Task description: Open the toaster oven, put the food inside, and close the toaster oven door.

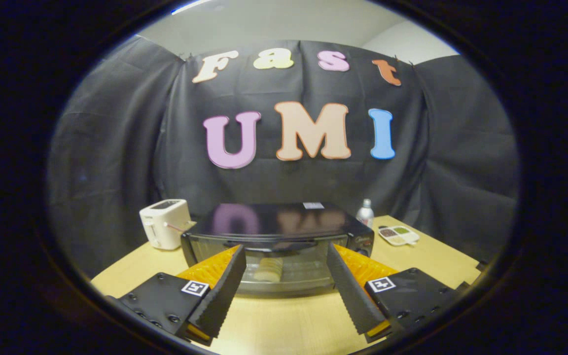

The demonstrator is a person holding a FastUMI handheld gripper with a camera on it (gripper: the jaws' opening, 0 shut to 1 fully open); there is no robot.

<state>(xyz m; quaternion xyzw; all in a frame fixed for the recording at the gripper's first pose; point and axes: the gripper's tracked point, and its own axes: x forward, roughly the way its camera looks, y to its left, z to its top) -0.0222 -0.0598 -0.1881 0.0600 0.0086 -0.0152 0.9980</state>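
- Setting: a booth hung with black cloth (116, 148); a light wooden table (284, 315) carries all items. A pale ceiling shows above the cloth.
- Far left of the table: one white pop-up toaster (164, 223), standing upright just beside the left rear corner of the toaster oven. Its slots face up; their contents cannot be made out.
- Centre: one black toaster oven (276, 236), long axis running left to right across the table, its glass door (289, 271) facing the gripper. The door stands upright and shut, with the handle bar along its upper edge. The glossy top mirrors the wall.
- Contents of the oven: one pale, round piece of food (269, 269) visible through the glass, left of the door's middle. What kind of food it is cannot be determined.
- Gripper (284, 256): two fingers, black toothed pads with orange backing, spread wide apart and holding nothing. The oven door lies just ahead of them, framed between the tips; contact with it is not evident.
- Right rear, behind the oven's corner: one small silver bottle (365, 213), upright.
- Right of the oven: one white divided tray (398, 235), lying flat, well apart from the fingers. Three compartments can be counted: one holds dark matter, one green, one pale.
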